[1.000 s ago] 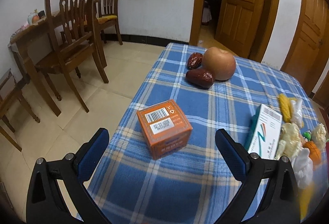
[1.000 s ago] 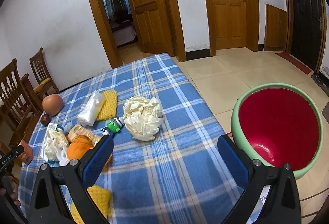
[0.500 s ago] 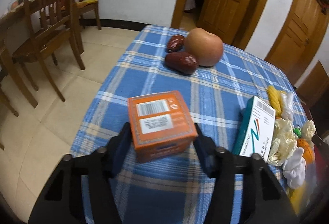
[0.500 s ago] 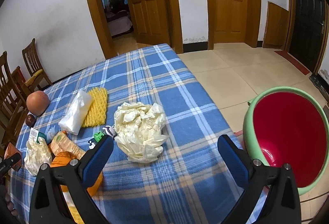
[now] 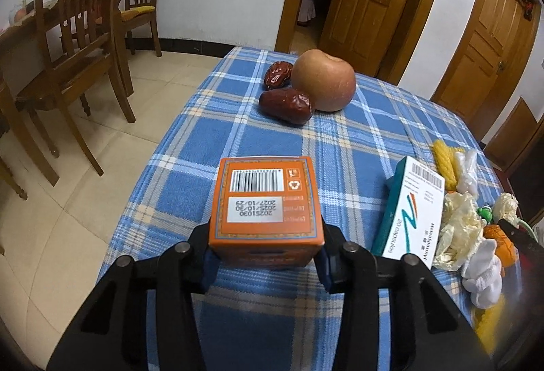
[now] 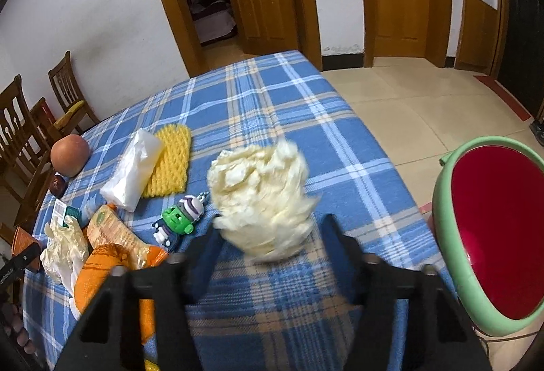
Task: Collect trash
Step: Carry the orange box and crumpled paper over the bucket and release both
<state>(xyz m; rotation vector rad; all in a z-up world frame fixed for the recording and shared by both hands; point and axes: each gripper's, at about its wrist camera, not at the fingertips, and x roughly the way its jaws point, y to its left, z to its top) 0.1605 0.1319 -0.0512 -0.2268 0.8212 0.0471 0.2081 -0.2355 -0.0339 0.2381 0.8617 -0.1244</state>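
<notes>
Two grippers each grab a piece of trash on the blue checked table.

The orange box [image 5: 265, 211] sits near the table edge, pinched between the two fingers of the left gripper [image 5: 265, 255], one on each side. The crumpled white paper ball [image 6: 261, 197] sits between the fingers of the right gripper [image 6: 268, 245], which look squeezed onto its bottom, but the picture is blurry there. This looks like the picking-up step. Next, both things need a lift and a trip to the green bin with the red inside [image 6: 448, 187], on the floor just right of the table. The apple [image 5: 323, 80] and two red dates [image 5: 285, 102] sit farther back.
</notes>
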